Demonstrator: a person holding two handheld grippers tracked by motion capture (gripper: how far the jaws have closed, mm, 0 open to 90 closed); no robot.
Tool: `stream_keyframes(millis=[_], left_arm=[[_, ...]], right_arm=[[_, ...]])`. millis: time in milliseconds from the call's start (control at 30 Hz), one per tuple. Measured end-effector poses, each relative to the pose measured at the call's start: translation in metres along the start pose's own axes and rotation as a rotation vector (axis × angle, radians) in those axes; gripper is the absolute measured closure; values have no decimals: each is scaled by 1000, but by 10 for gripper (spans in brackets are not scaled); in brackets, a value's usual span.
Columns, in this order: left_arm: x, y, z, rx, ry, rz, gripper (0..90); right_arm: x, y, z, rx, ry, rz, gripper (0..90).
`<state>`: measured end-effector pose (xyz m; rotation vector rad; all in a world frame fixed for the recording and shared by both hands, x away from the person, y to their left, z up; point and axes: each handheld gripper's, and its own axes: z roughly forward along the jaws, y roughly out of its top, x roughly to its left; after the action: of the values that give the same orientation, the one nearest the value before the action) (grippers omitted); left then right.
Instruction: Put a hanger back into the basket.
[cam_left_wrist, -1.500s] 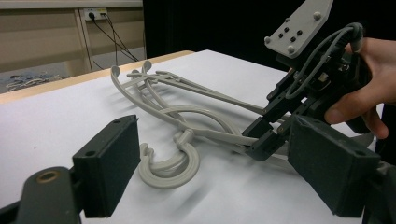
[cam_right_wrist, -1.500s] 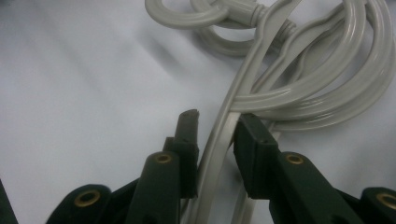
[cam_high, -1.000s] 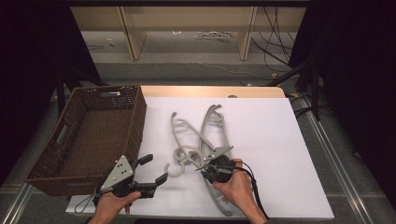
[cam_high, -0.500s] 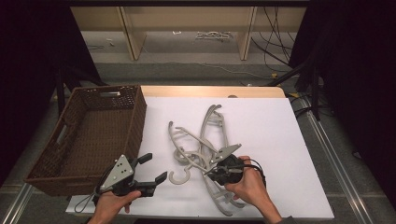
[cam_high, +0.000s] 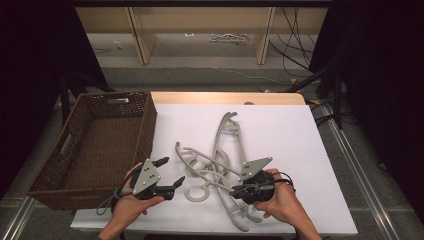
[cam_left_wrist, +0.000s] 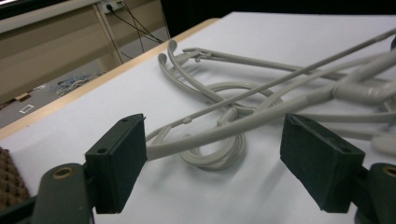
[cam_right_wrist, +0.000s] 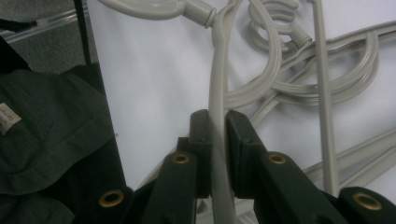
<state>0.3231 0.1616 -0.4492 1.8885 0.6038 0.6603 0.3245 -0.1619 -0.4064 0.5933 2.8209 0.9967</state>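
While the right gripper (cam_high: 235, 190) clamps its fingers on one arm of a grey hanger (cam_right_wrist: 219, 116), the left gripper (cam_high: 172, 172) stands just left of the tangled hangers (cam_high: 215, 170) on the white table (cam_high: 300, 150), beside the wicker basket (cam_high: 95, 150). Its fingers (cam_left_wrist: 122, 161), wide but just now closing a little, straddle a hanger arm (cam_left_wrist: 224, 133) that runs crosswise between them, untouched (the left hand is thus the nearer to it). Which hanger owns that arm is hard to make out in the tangle.
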Motion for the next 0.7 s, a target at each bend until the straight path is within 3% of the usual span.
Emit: stream_keyframes(millis=[100, 133, 233, 333, 467, 600, 700], left_arm=[[-5, 2, 10, 33, -25, 40, 228], [-6, 3, 13, 36, -33, 72, 232], [-13, 7, 22, 42, -101, 138, 277], [-16, 9, 31, 53, -139, 188, 306], [-15, 7, 43, 62, -197, 212, 346], [-15, 7, 51, 66, -226, 222, 401], [-15, 8, 55, 62, -253, 270, 450]], right_arm=[[0, 0, -4, -6, 7, -1, 820], [0, 0, -5, -13, -4, -5, 820], [0, -1, -9, -22, 25, -4, 820], [0, -2, -10, -22, 26, 0, 821], [0, -3, -11, -26, 15, -2, 820], [0, -3, -11, -25, 20, -8, 820], [0, -2, -11, -17, 28, -15, 820]])
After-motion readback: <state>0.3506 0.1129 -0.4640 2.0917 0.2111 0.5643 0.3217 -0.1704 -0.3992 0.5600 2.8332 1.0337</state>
